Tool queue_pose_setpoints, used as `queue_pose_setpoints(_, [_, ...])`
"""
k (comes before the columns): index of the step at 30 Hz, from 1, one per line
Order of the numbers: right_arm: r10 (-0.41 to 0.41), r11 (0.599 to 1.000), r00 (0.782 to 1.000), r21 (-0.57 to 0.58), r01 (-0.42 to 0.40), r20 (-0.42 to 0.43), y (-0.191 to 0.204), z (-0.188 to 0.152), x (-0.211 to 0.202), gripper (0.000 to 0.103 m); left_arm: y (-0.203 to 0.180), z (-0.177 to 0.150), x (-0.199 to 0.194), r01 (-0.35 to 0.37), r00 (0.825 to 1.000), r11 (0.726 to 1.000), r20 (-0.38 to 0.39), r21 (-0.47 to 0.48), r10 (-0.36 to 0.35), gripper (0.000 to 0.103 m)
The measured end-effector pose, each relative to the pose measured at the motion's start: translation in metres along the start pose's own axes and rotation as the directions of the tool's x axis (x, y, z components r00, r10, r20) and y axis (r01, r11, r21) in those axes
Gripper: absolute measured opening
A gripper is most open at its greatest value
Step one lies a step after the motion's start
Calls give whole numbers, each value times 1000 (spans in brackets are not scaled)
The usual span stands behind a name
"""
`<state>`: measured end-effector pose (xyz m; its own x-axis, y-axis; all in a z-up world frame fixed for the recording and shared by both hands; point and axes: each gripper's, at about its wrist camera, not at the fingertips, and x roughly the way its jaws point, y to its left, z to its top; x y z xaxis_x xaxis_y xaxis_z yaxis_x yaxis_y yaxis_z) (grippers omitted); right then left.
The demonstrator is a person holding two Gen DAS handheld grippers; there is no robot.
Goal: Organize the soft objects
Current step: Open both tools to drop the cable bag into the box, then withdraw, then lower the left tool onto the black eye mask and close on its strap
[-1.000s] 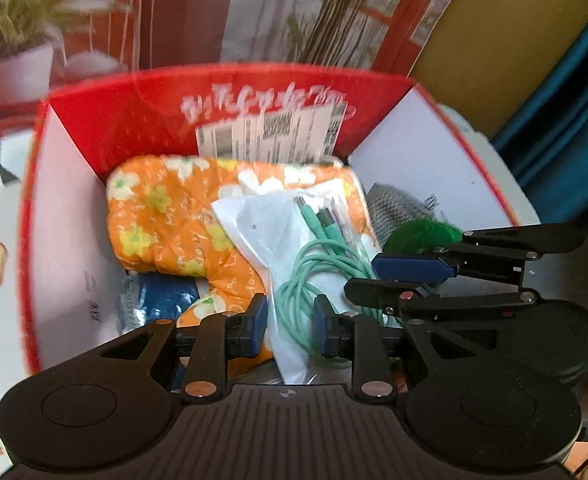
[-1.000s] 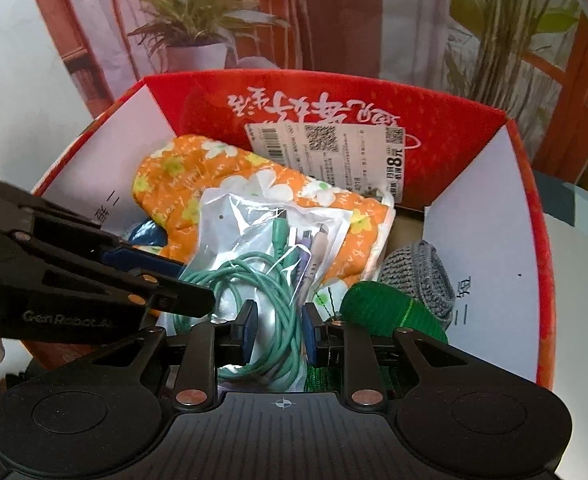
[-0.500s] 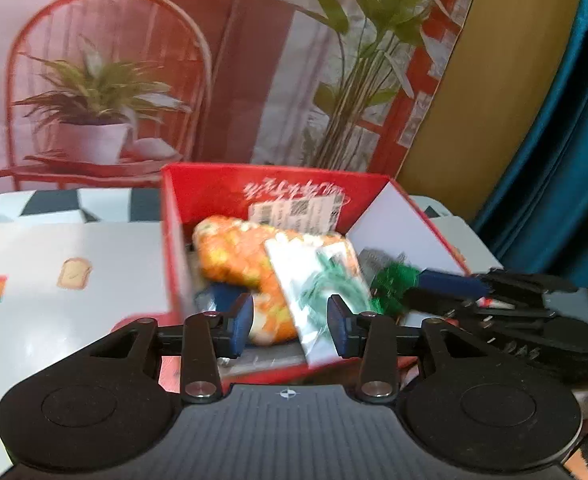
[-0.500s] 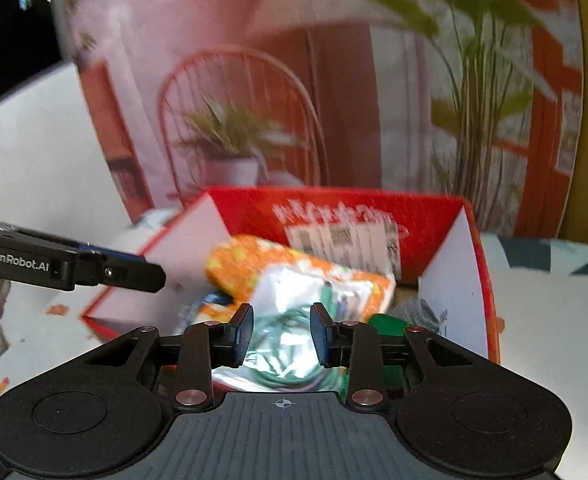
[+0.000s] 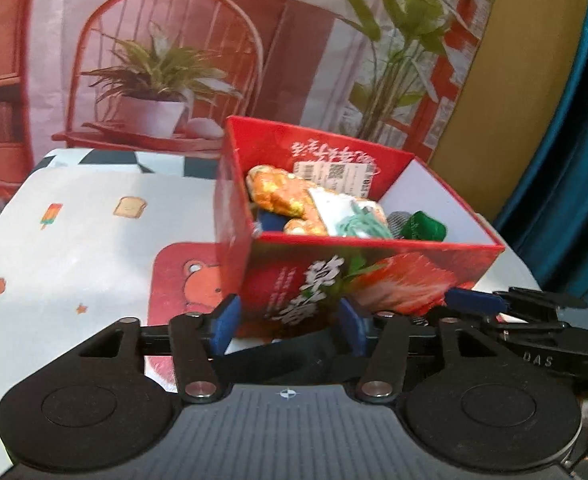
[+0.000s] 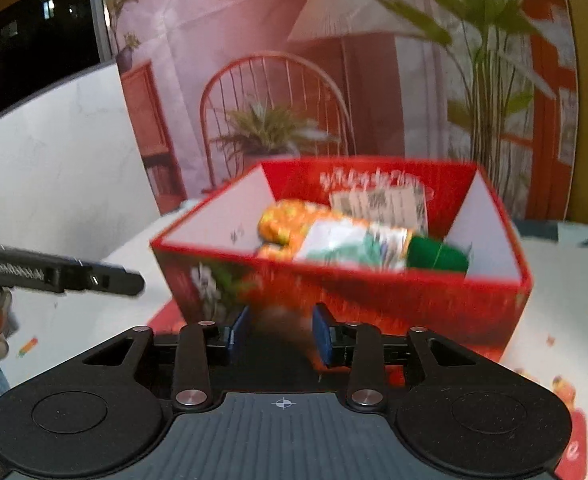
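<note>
Both grippers have pulled back out of the red box [image 5: 374, 276] since a sec ago — then they were down among the contents, now they sit low on the near side, outside it. Left gripper [image 5: 290, 320]: wide apart, nothing held, near wall of box showing between the pads. Right gripper [image 6: 280, 332]: moderately apart, also holding nothing; view is motion-blurred.

Soft items are all inside the box: orange floral cloth [image 5: 278, 194] far-left, plastic bag w/ teal cable [image 5: 354, 216] in the middle lying on it, green item [image 5: 422, 226] and a grey knit piece [image 5: 398, 220] to the right, something dark blue [image 5: 272, 222] tucked near-left. Box sits on the table [image 5: 94, 248], partly over a red bear mat [image 5: 186, 276].

Judgement: w/ both tools withdrawn and empty and nothing soft seen loose on the table, packing looks done or nearly — can't rule out items outside these views.
</note>
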<state>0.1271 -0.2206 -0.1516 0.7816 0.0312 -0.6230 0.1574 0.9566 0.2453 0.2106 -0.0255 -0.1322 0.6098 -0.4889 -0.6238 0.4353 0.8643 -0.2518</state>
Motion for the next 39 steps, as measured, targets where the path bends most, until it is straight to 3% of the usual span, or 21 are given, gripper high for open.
queue_pose_setpoints(3, [-15,1000,1000,12,15,-25,1,-12,7,58,6,-8,5,-21,999,1000,-32,-20,21,61])
queue_pose_setpoints(4, [-17,1000,999,13,18,-27,0,-15,9,58,9,-10,7,-23,998,999,-52,-34,22,61])
queue_pose_setpoints(16, [-68,998,988,0,69,-139,1,-45,40,53,39,-36,26,-30,990,980,-141,-197,2,61])
queue_pose_setpoints(28, [-52,998,988,24,56,-147,-4,-50,42,52,61,-55,37,-64,980,939,-201,-338,-5,65])
queue_pose_setpoints(32, [-48,998,988,31,53,-149,-5,-51,43,52,56,-55,39,-46,982,949,-189,-311,-14,75])
queue_pose_setpoints(39, [-42,997,988,51,50,-152,-6,-51,43,50,46,-58,43,-49,983,963,-185,-263,-1,74])
